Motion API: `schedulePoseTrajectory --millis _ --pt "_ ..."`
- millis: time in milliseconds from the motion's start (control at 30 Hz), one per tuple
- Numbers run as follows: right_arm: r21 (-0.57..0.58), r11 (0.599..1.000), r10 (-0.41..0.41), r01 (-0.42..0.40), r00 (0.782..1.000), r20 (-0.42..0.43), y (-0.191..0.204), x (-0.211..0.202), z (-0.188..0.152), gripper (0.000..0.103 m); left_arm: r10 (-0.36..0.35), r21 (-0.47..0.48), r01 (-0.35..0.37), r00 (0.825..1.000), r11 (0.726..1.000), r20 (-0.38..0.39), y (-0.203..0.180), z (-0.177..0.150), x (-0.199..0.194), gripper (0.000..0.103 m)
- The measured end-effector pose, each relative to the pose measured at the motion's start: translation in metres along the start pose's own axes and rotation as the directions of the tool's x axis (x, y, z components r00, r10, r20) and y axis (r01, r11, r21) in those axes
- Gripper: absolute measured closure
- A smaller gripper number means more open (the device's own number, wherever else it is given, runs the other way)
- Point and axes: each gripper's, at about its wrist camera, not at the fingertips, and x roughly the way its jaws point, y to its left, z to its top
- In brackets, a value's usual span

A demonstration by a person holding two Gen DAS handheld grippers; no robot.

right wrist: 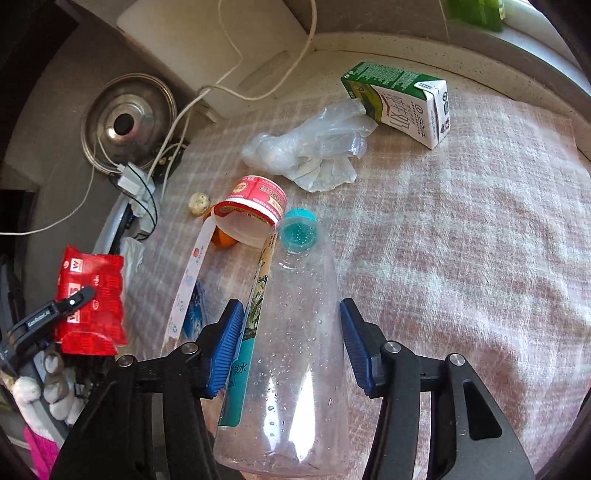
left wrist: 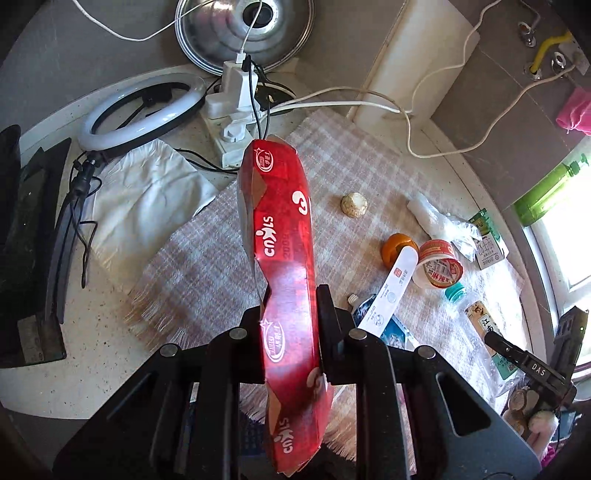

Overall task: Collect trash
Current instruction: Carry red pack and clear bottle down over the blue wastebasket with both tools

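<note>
My left gripper (left wrist: 290, 310) is shut on a flattened red carton (left wrist: 284, 236) and holds it above the checked cloth (left wrist: 207, 266); it also shows in the right wrist view (right wrist: 92, 302). My right gripper (right wrist: 291, 332) has its blue pads on both sides of a clear plastic bottle (right wrist: 295, 350) with a teal cap (right wrist: 298, 234); the jaws look closed on it. A red-and-white cup (right wrist: 251, 210), a long white strip (right wrist: 188, 288), a crumpled plastic bag (right wrist: 314, 147) and a green-white drink carton (right wrist: 402, 99) lie on the cloth.
A ring light (left wrist: 140, 110), a power strip with chargers (left wrist: 232, 122) and white cables (left wrist: 406, 107) lie at the back. A steel lid (left wrist: 243, 29) leans on the wall. A small orange (left wrist: 397, 247) and a beige ball (left wrist: 354, 205) sit on the cloth. A green bottle (left wrist: 546, 192) stands by the window.
</note>
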Motion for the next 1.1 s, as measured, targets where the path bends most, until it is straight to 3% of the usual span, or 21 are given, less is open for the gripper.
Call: schedulePoseTrajectory --millis 267,433,833,1100 --pt "0.003 0.999 -0.04 0.04 0.992 0.122 0.022 -0.053 -0.041 0.051 -0.056 0.117 0.058 0.998 0.991 -0.02 0.009 -0.031 -0.022 0.085" --pt "-0.005 0.999 -0.044 0.045 0.988 0.146 0.048 -0.071 -0.079 0.051 -0.074 0.186 0.083 0.996 0.979 -0.055 0.02 -0.057 -0.029 0.085" --pt "-0.046 0.999 -0.002 0.006 0.996 0.088 0.114 -0.059 -0.168 0.051 -0.088 0.26 0.126 0.985 0.957 -0.15 0.063 -0.124 -0.029 0.085" --pt "-0.107 0.993 -0.038 0.041 0.999 0.028 0.151 -0.025 -0.21 0.051 -0.079 0.278 0.142 0.97 0.95 -0.228 0.086 -0.16 -0.006 0.085"
